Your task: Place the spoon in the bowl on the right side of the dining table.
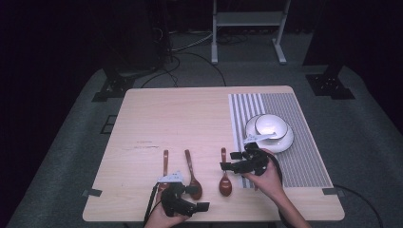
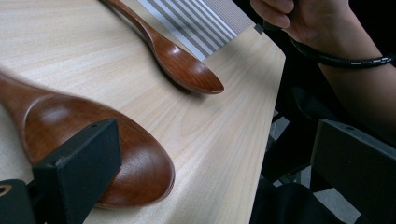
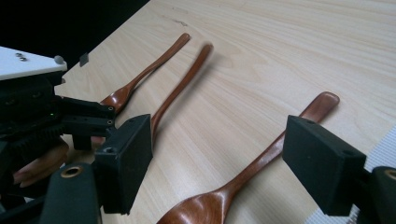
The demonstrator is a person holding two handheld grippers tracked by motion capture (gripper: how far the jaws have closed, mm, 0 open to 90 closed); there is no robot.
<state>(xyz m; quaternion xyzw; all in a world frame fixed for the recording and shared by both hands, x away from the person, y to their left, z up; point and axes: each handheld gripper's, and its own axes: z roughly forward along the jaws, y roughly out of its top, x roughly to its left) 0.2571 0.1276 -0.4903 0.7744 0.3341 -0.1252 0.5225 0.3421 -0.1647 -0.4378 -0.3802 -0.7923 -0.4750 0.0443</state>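
Jaws of the right gripper (image 3: pixel 219 172) stand open astride the right spoon (image 1: pixel 224 176), whose handle points away along the surface (image 1: pixel 190 118); left gripper (image 1: pixel 183 202), also open, sits beside the middle spoon (image 1: pixel 192 180).

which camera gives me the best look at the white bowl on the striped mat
The high view: the white bowl sits whole on its plate on the striped mat. The left gripper view catches just a corner of that mat, and the right gripper view looks at the wooden spoons instead.

Spoons (image 1: pixel 192 175) left of bowl (image 1: pixel 272 126)
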